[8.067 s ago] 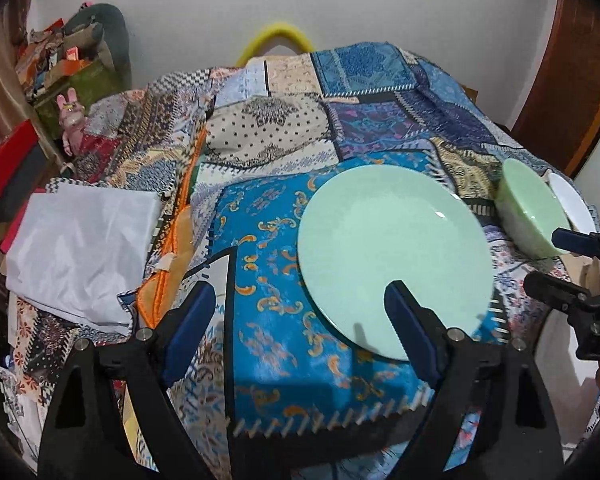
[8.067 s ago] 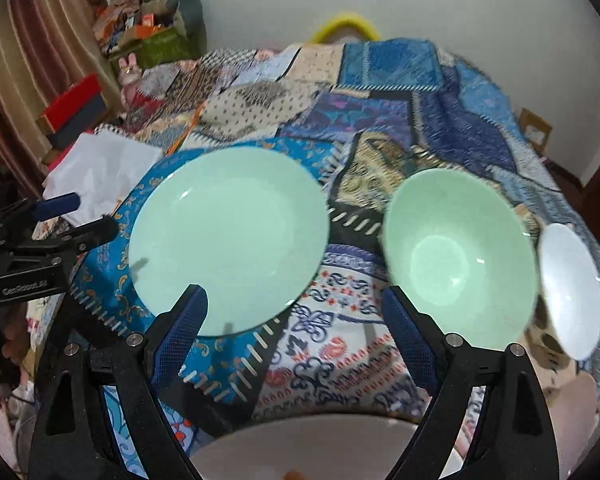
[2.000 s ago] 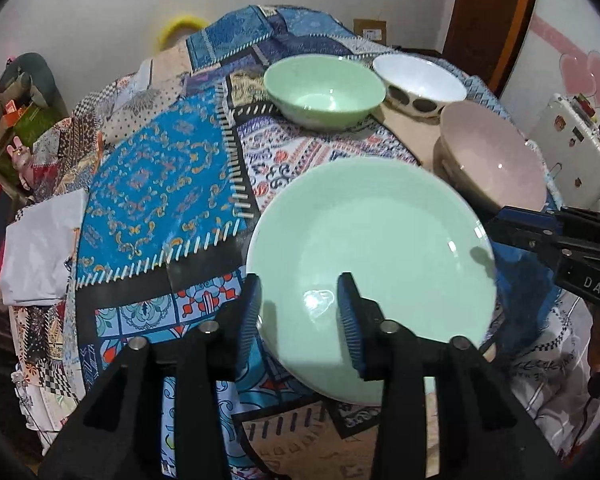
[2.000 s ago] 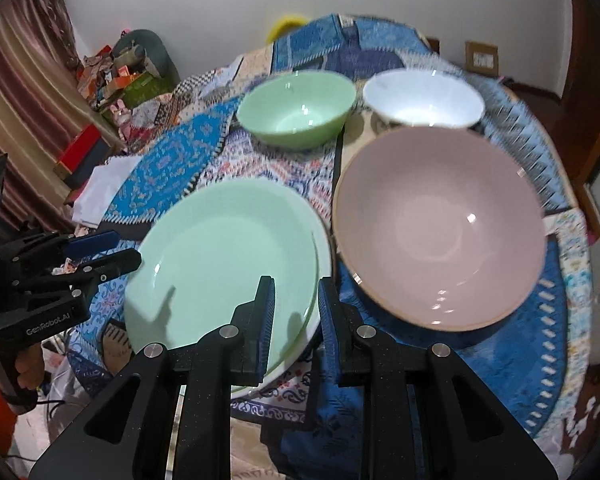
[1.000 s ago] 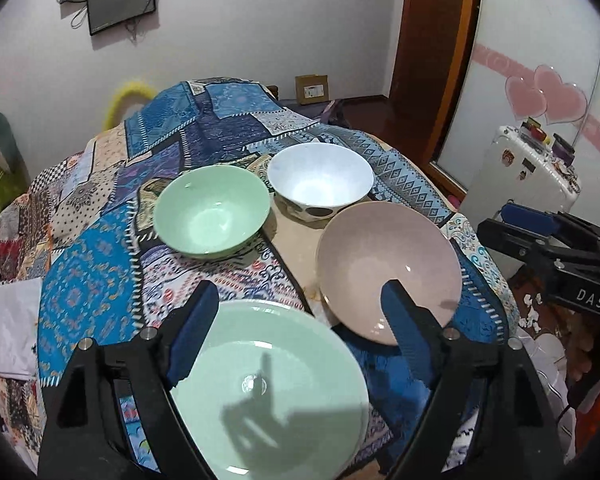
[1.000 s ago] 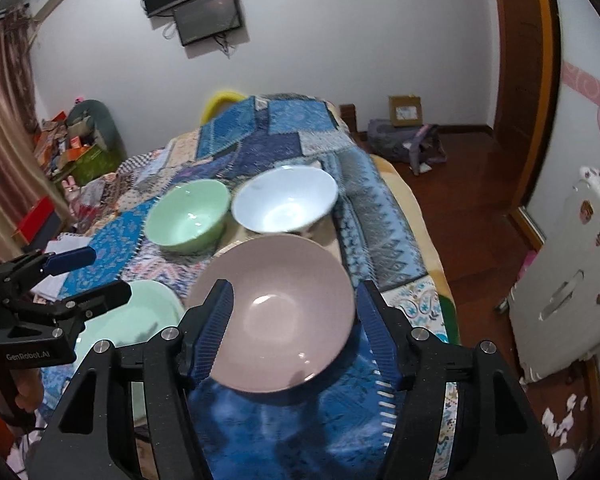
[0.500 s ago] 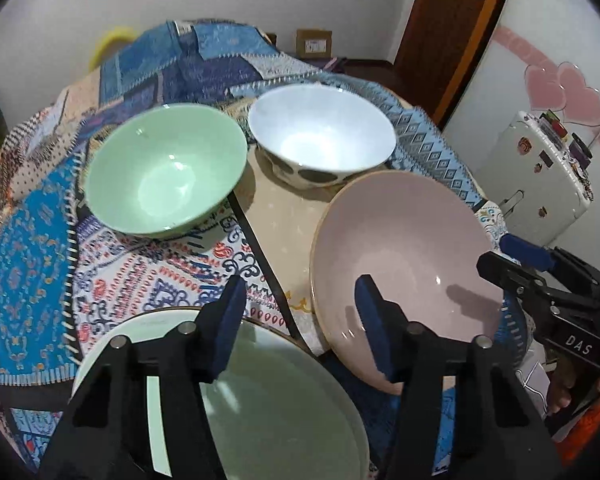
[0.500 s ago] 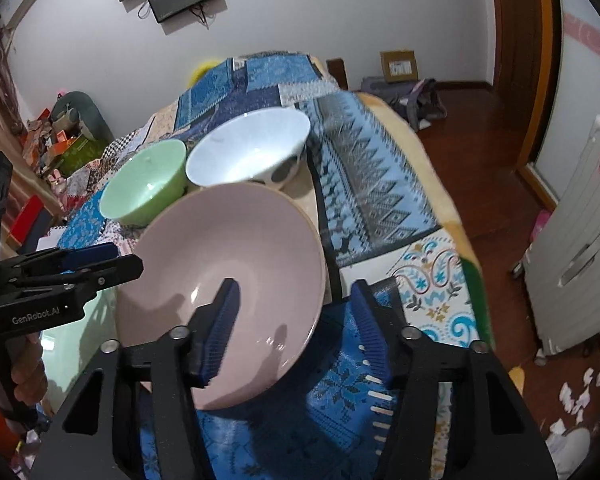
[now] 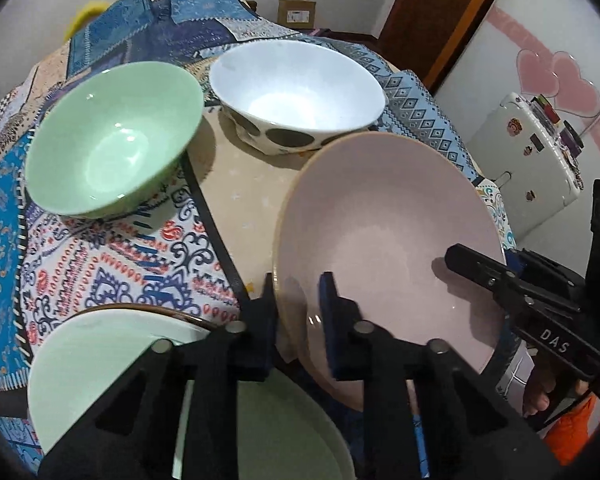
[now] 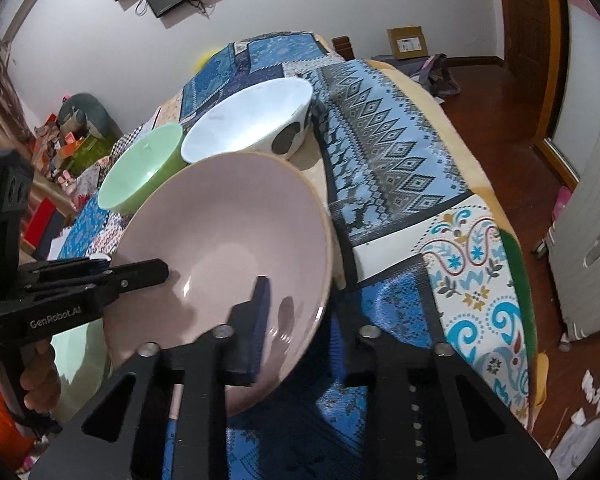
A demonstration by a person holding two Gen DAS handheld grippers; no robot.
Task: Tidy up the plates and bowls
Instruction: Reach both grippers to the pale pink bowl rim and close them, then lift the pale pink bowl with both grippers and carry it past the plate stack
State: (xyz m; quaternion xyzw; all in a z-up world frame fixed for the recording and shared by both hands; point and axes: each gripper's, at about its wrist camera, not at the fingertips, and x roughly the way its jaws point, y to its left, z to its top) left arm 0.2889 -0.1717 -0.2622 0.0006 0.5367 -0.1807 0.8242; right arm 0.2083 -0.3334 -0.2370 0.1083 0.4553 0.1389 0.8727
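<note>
Between both grippers sits the pink bowl (image 9: pixel 384 236): left gripper (image 9: pixel 298 312) clamped on its near-left rim, right gripper (image 10: pixel 296 320) pinching the opposite edge. Their jaws have just closed, so the lift looks evenly shared.

A patchwork-covered bed (image 9: pixel 112 248) carries the dishes. Far: green bowl (image 9: pixel 112 152) left, white bowl (image 9: pixel 296 88) right. Near: pale green plate (image 9: pixel 112 364) left, pink bowl (image 9: pixel 384 232) right.

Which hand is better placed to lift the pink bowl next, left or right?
Neither alone, likely both. The left gripper jaws are shut on the near-left rim of the pink bowl, and the right gripper jaws are shut on its opposite rim, so lifting together looks steadiest.
</note>
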